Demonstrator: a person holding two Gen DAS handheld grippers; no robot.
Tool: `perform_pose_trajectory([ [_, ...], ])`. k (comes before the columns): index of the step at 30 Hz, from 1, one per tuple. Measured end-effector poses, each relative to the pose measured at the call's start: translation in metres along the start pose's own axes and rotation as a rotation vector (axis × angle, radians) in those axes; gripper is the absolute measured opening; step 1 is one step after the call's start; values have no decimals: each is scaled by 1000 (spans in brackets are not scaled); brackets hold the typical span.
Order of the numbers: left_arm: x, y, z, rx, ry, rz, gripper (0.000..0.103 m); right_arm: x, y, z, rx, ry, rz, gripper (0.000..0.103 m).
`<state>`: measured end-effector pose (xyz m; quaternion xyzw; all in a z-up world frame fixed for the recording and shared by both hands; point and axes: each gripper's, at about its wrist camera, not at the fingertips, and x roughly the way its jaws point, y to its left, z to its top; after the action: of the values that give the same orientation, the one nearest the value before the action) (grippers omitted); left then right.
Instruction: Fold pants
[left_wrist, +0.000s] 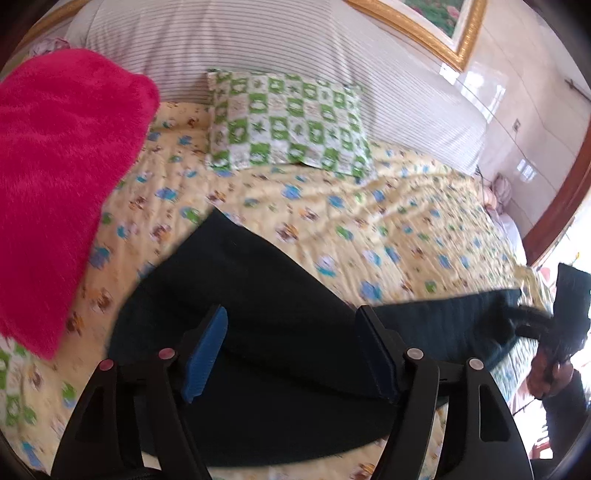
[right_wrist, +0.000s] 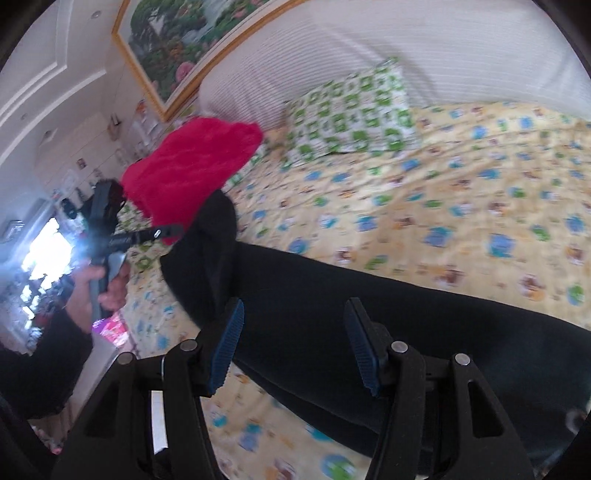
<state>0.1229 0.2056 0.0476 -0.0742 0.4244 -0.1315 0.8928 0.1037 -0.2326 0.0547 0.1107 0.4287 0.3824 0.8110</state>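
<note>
The dark, almost black pants of soft knitted cloth lie spread on the pale yellow quilted bedspread with small blue and green printed figures, as one long band across the bed, under both grippers. I judge that they are light and limp, not slippery, and not fragile at all; they will sag and wrinkle wherever they are not held, so it is better to take them at an edge or a corner, such as a hem or the waistband, and not in the middle of the cloth. The left gripper is spread wide above the pants, its blue ribbed pads hold nothing. The right gripper is also released, with the jaws apart over the dark cloth. In the right wrist view one end of the pants is bunched near the fluffy bright pink plush cushion. Behind them rests a flat pillow in a green and white check pattern, against a white padded headboard with fine stripes.
</note>
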Motion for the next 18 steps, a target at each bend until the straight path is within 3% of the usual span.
perform_pose_trajectory([
  [8, 33, 39, 47, 4, 95, 14, 74, 64, 16, 14, 17, 104, 93, 58],
  [18, 84, 55, 71, 24, 222, -26, 77, 126, 32, 24, 12, 238, 192, 59],
])
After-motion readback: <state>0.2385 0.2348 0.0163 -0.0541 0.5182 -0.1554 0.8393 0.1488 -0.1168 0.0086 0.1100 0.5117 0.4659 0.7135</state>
